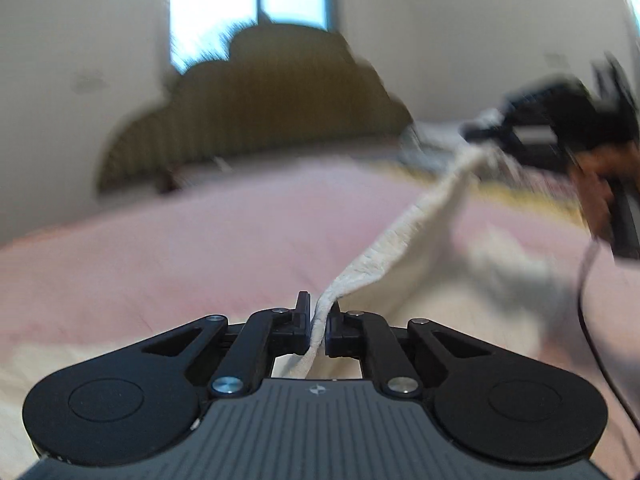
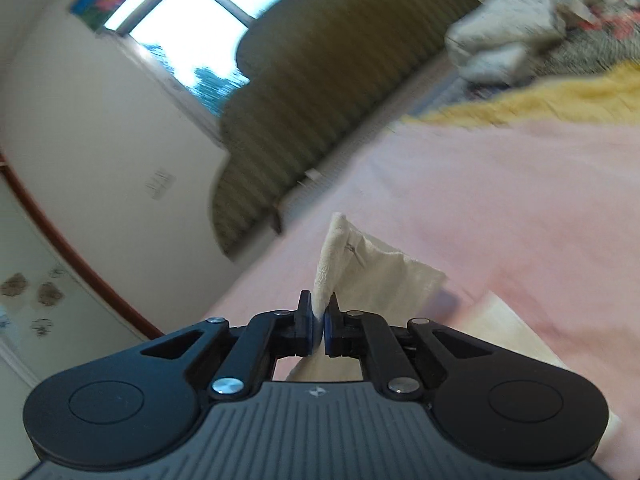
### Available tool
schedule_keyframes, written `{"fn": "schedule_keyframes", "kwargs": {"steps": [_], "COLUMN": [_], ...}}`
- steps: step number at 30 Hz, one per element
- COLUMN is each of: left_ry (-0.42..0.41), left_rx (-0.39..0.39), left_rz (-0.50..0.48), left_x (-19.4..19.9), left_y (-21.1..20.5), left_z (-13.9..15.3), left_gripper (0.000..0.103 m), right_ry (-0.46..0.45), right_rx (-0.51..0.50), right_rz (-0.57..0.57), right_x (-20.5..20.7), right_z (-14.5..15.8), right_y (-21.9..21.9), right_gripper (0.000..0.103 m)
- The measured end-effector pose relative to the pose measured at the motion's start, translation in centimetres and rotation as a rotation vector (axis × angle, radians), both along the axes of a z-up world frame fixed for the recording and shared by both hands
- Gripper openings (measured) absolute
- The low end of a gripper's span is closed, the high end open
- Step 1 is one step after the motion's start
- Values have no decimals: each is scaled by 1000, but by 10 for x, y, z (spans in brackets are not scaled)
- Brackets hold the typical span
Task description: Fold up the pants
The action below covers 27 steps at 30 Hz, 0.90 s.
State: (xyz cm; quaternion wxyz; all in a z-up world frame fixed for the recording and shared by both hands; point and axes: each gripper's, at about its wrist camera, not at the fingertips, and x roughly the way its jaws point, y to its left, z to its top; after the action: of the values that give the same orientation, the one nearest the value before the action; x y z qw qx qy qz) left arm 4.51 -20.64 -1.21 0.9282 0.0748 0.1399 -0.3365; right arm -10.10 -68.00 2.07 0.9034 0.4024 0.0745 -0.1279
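Observation:
The cream pants (image 1: pixel 404 236) hang stretched above the pink bed (image 1: pixel 160 248). My left gripper (image 1: pixel 319 322) is shut on one end of their edge, which runs up and to the right to my right gripper (image 1: pixel 486 130), blurred at the far right. In the right wrist view, my right gripper (image 2: pixel 319 320) is shut on a cream corner of the pants (image 2: pixel 360 268), which sticks up past the fingertips. The cloth below both grippers is partly hidden.
An olive striped headboard (image 1: pixel 256 120) stands at the far end of the bed below a window (image 1: pixel 248 4). A yellow blanket (image 2: pixel 540 100) and a pile of patterned bedding (image 2: pixel 532 20) lie on the bed's far right. White walls surround the bed.

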Motion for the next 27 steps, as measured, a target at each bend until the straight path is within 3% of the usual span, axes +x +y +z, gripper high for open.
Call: {"fn": "schedule_keyframes", "kwargs": {"steps": [2,3,4,7,9,10,14,18,21,25,27], "left_ry": [-75,-98,-100,61,167,184,142,161,151,199,228], "left_rx": [-113,-114,-65,121,194,221,251,269,276,279,274], "left_rz": [59,61,38,-113,-190,-208,-229,-249,-260,-289,-294], "left_x": [-2,-5,-6,-7,-13,-18,-27,-25,-31,-30,-30], "left_y": [15,16,12,-6,-16,-19,-17,-15,-15,-9,-2], "left_z": [17,19,16,-15,-42,-54,-61,-65,-64,-59,-52], "left_gripper": [21,21,25,25,21,20,16,16,15,27,48], "right_ry": [-155,-222,-239,-31,129,147,204,217,299,317,334], "right_rx": [-92,-142,-164,-127,-33,16,59,38,4,13,-18], "right_rz": [25,34,31,-43,-119,-145,-185,-194,-187,-194,-261], "right_x": [-7,-14,-21,-32,-48,-60,-84,-89,-91,-105,-118], "right_z": [22,29,30,2,-36,-52,-83,-83,-87,-81,-73], "right_y": [12,19,23,18,6,4,11,14,14,15,17], "right_gripper": [6,5,5,6,6,6,6,6,9,18,25]}}
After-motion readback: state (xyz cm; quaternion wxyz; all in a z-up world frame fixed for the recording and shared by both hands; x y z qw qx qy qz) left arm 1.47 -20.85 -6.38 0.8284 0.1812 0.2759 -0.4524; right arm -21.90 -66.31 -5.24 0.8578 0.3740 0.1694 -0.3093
